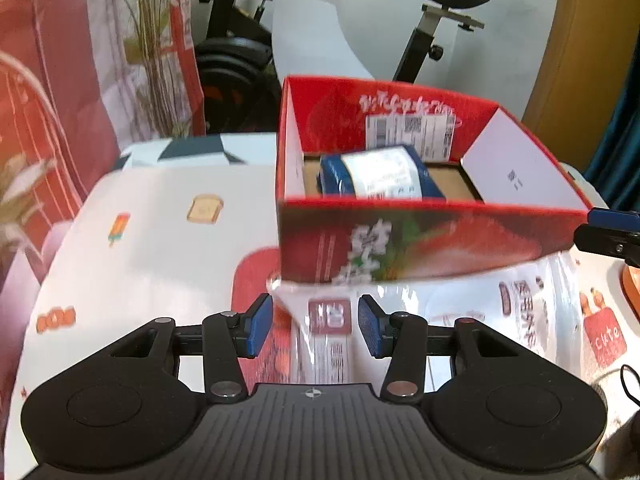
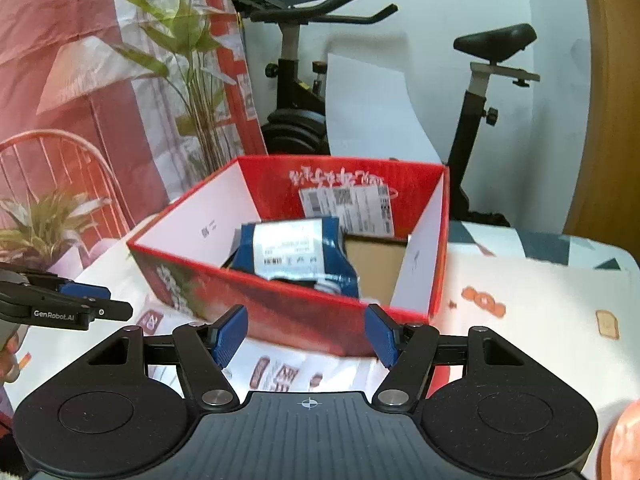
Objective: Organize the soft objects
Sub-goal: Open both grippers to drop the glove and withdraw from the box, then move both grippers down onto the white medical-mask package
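Both tongs agape; handlebars (image 2: 320,16) only in right view.

Both wrist views look forward, close over the table, sharing the red box (image 1: 400,240) (image 2: 300,304) from opposite corners.

Your open box (image 1: 420,240) is red outside with a strawberry-like print and white script, its inner side flaps white, its floor brown cardboard. The soft pack (image 1: 380,176) you see inside it is dark blue with a white label panel. The clear plastic package (image 1: 332,328) under the box shows white with dark-red label blocks. Your tablecloth (image 1: 152,240) is white, dotted with small orange and tan food cartoons. Both your left gripper (image 1: 315,326) and right gripper (image 2: 307,334) are black with blue pads. The backdrop cloth (image 2: 60,60) is red and white.
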The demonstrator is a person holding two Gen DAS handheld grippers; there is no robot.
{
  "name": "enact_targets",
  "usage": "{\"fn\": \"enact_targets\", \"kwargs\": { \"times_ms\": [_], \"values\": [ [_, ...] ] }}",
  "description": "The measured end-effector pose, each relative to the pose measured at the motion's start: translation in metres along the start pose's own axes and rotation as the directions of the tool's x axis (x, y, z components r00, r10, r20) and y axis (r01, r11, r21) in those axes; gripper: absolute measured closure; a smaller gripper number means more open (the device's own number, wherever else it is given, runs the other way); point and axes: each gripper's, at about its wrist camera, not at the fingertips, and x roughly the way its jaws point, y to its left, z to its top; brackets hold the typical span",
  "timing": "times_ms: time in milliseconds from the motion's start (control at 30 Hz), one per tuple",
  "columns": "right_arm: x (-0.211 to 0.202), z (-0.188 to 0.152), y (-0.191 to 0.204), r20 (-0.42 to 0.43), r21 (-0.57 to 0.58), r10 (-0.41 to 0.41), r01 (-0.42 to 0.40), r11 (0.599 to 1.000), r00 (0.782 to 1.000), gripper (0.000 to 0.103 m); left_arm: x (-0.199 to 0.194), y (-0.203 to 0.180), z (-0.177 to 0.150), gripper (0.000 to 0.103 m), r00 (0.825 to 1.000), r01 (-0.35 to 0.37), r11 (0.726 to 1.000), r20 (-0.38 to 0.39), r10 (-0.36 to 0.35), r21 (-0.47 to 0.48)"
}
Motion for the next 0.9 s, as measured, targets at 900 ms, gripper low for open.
{"fn": "enact_targets", "kwargs": {
  "times_ms": [900],
  "values": [
    [0.031,-0.052,-0.01,-0.168,0.062,-0.009,0.02,0.998,0.986,0.035,0.026,0.016,-0.026,0.054,0.993,0.036,0.997,-0.107,-0.043,-0.069]
  ]
}}
